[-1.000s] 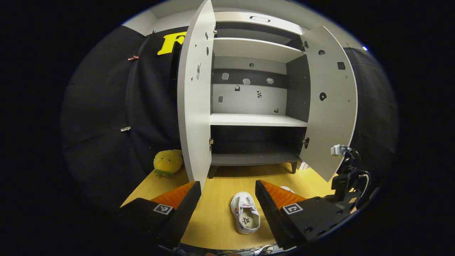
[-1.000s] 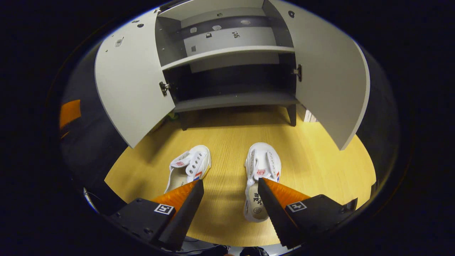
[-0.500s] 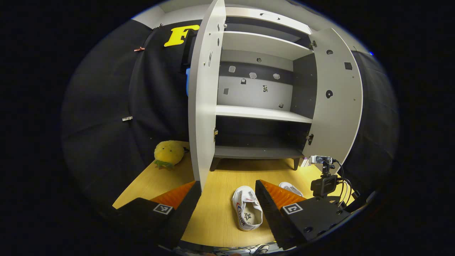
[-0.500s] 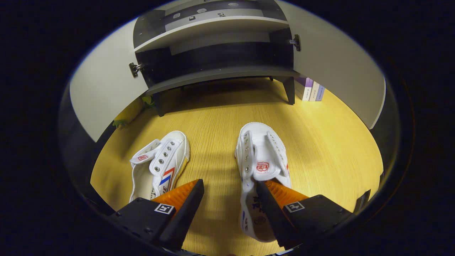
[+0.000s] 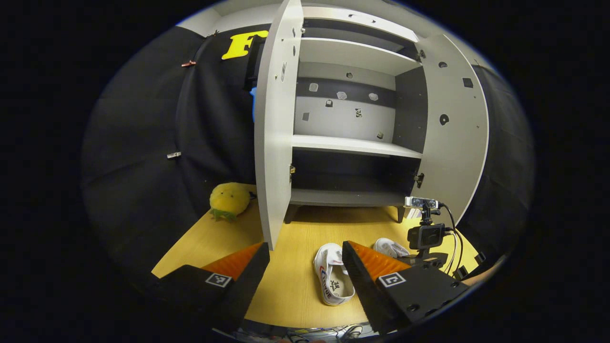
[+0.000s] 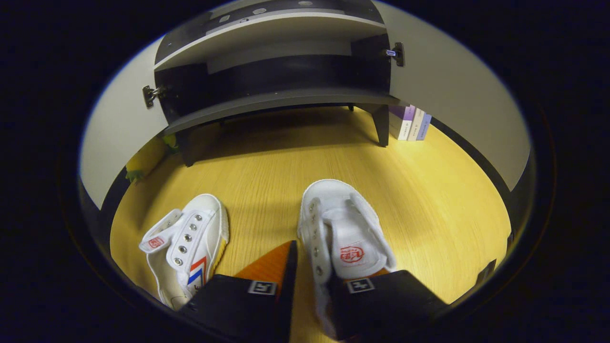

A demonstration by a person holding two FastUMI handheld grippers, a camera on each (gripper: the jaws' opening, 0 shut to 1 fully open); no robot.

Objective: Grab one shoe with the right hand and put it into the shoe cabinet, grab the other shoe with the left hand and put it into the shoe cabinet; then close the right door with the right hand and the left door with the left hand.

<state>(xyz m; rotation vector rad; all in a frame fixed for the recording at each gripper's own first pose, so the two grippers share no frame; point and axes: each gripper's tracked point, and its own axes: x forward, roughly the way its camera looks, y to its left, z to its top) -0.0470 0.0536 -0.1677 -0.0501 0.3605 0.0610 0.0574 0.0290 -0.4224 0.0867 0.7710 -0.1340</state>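
Shoes first: both sit on the wooden floor [image 6: 429, 200] in front of the shoe cabinet [image 6: 286, 97], toes pointing at it, and both of its doors hang open. The right shoe [image 6: 340, 228] lies straight ahead of the right gripper [image 6: 312, 281], its long axis running from the gripper toward the cabinet's bottom shelf. The fingers have narrowed around the left side wall of that shoe near the heel, one outside and one down in the opening. It looks like they're pinching it, but the contact is tucked under the gripper body, so I can't tell for sure.

The left shoe [image 6: 183, 247] lies just beside its partner, angled a bit, also toe-first toward the cabinet. In the left gripper view that same shoe [image 5: 333, 281] shows between the wide-open fingers of the left gripper [image 5: 305, 271], which hovers above it and well short of the cabinet.

My guess: the right side is clearly nearer its shoe, so lifting and carrying straight forward onto the bottom shelf should do it.
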